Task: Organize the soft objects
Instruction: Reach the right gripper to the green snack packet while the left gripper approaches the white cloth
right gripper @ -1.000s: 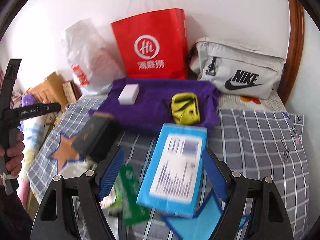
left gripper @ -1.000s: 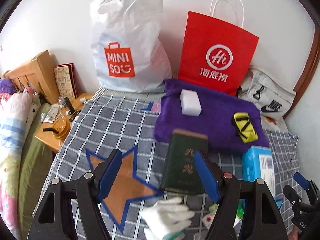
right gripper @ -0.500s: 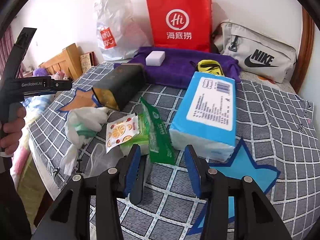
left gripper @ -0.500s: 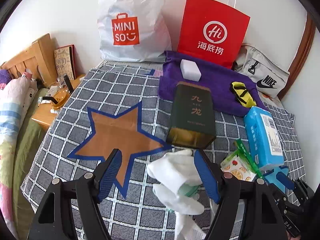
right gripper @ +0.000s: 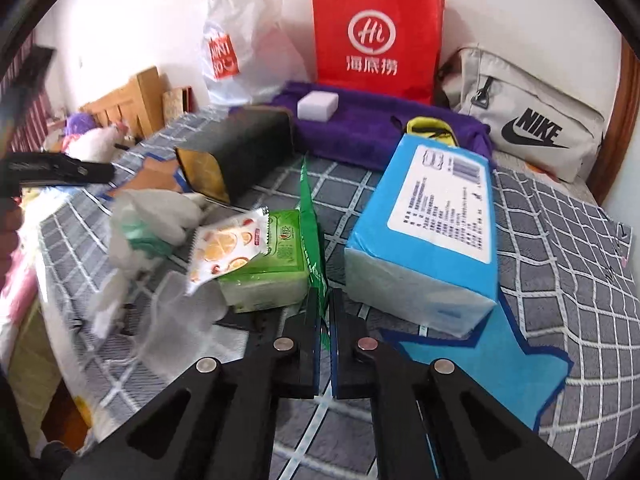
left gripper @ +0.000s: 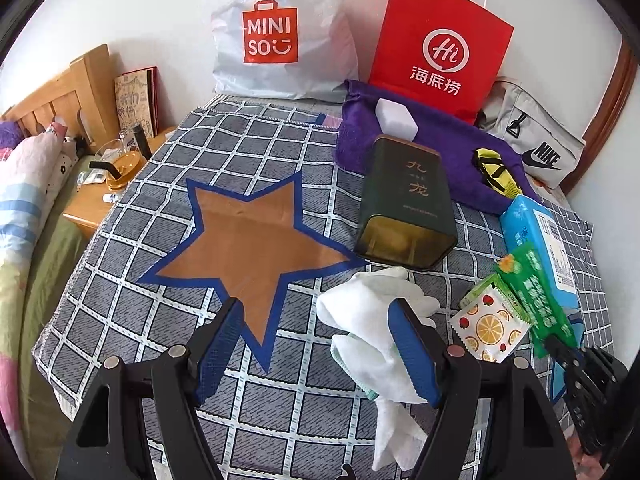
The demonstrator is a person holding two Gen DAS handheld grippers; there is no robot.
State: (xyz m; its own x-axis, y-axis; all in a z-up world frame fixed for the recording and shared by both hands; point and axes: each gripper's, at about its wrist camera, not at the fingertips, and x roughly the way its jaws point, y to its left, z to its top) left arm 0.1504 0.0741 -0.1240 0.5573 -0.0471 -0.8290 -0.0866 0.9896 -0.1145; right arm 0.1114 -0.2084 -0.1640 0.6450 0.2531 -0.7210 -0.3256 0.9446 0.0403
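My left gripper [left gripper: 320, 344] is open above the checked cloth, with white gloves [left gripper: 372, 312] lying by its right finger. My right gripper [right gripper: 325, 320] is shut on the flap of a green tissue pack [right gripper: 280, 264]; the pack also shows in the left wrist view [left gripper: 536, 296]. A fruit-print sachet [right gripper: 224, 248] leans on the green pack. A blue tissue pack [right gripper: 432, 216] lies to the right, partly over a blue star [right gripper: 500, 364]. An orange star [left gripper: 248, 240] is ahead of my left gripper. A white sponge [left gripper: 396, 118] and a yellow pouch [left gripper: 496, 172] lie on a purple towel [left gripper: 440, 140].
A dark green tin [left gripper: 404, 204] lies on its side mid-table. A Miniso bag [left gripper: 276, 36], a red paper bag [left gripper: 436, 48] and a grey Nike pouch [left gripper: 536, 136] stand along the wall. A wooden nightstand [left gripper: 96, 196] and a bed [left gripper: 24, 200] are at the left.
My right gripper has closed from open onto the green pack's flap and moved in close. My left gripper has drawn back slightly, staying open by the gloves.
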